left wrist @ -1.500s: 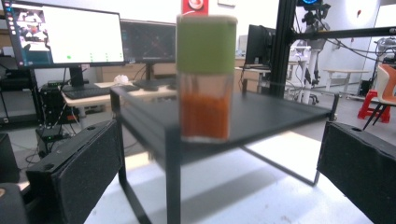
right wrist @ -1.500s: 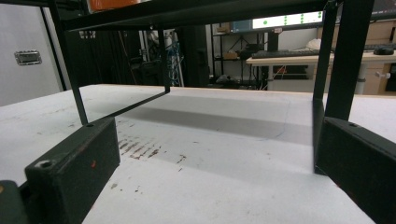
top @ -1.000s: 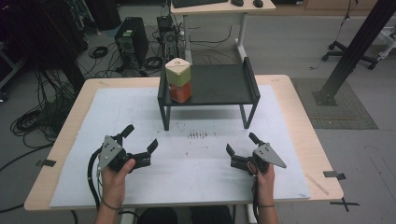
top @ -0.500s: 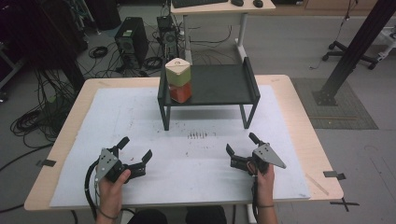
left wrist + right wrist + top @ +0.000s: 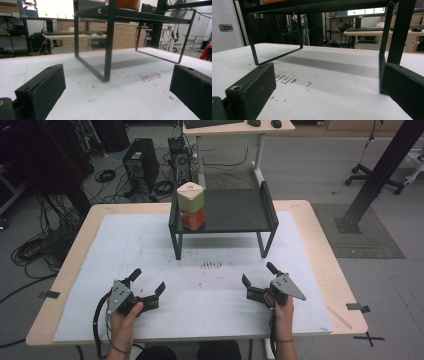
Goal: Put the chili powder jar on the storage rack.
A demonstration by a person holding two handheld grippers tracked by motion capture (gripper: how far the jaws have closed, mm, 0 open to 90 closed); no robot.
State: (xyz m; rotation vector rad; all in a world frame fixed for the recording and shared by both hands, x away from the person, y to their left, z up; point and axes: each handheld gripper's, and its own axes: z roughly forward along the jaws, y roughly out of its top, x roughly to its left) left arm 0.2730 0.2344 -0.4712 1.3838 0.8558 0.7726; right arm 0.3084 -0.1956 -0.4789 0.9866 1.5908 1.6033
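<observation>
A black metal shelf stand (image 5: 235, 212) stands at the far middle of the white table (image 5: 300, 270). On its left end sits a stack of two blocks, a cream and green one (image 5: 189, 197) on top of an orange-red one (image 5: 193, 219). My left gripper (image 5: 148, 280) rests low on the table at the near left, jaws wide open with nothing between them. My right gripper (image 5: 258, 274) rests at the near right, also open with nothing held. The left gripper view faces the stand's near left leg (image 5: 109, 42). In the right gripper view the stand's right legs (image 5: 395, 32) rise just ahead.
Dark scuff marks (image 5: 216, 265) streak the table between the grippers and the stand. Beyond the table are a computer tower (image 5: 141, 164), cables on the floor, a desk with a keyboard (image 5: 235, 126) and a black post (image 5: 380, 170) at the right.
My left gripper has drawn back toward the near edge and slightly left. The right gripper has barely moved. Both stayed open.
</observation>
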